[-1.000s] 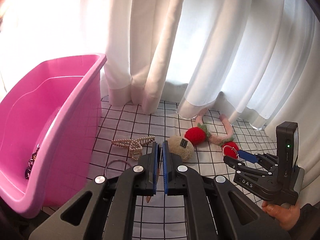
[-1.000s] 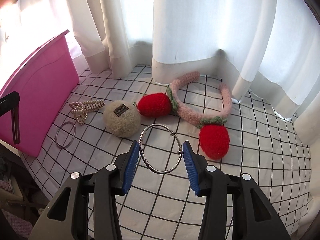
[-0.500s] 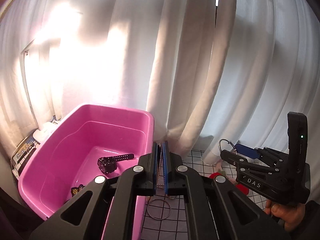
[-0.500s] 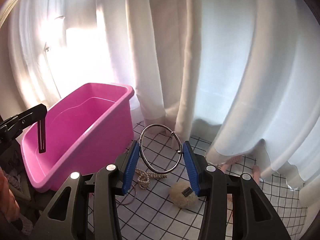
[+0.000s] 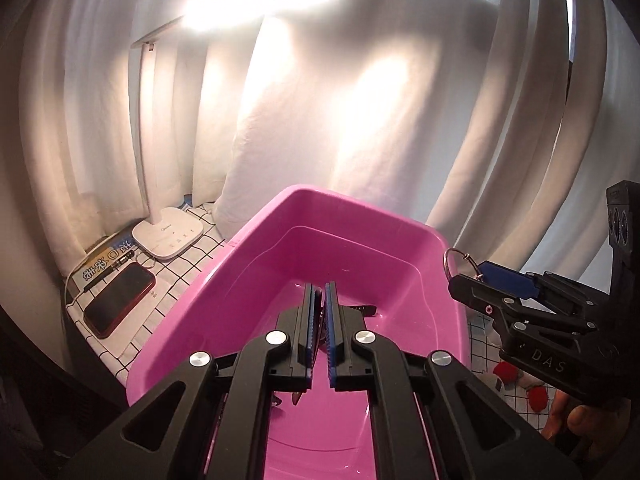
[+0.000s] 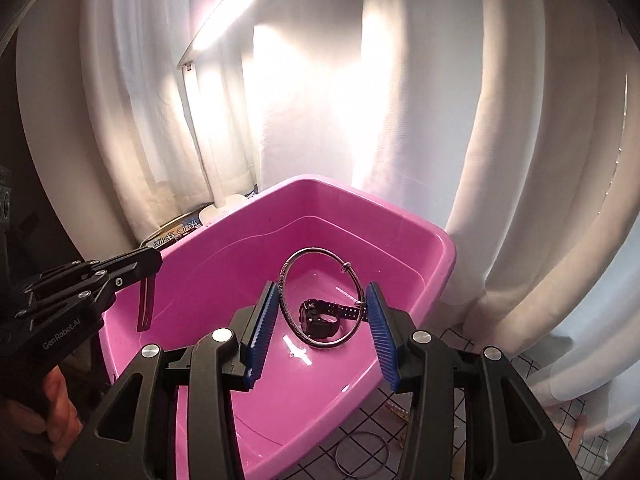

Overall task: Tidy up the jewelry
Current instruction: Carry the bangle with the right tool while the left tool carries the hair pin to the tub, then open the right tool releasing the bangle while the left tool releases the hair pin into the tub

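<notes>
A pink plastic tub [image 5: 256,264] [image 6: 444,256] sits under both grippers. My left gripper [image 5: 319,312] is shut on a thin dark hair clip [image 6: 145,303] that hangs down over the tub's left side. My right gripper [image 6: 320,320] is shut on a silver bangle [image 6: 288,276], held upright over the middle of the tub; the bangle also shows in the left wrist view [image 5: 450,260]. A black watch [image 6: 320,318] lies on the tub floor below the bangle.
A white desk lamp [image 5: 168,232] stands left of the tub, with a phone [image 5: 118,300] and a booklet beside it. White curtains hang behind. A second bangle [image 6: 362,456] and a pearl clip [image 6: 396,410] lie on the checked cloth right of the tub.
Both grippers have swung left and risen from the checked cloth to above the pink tub, carrying the hair clip and the bangle with them.
</notes>
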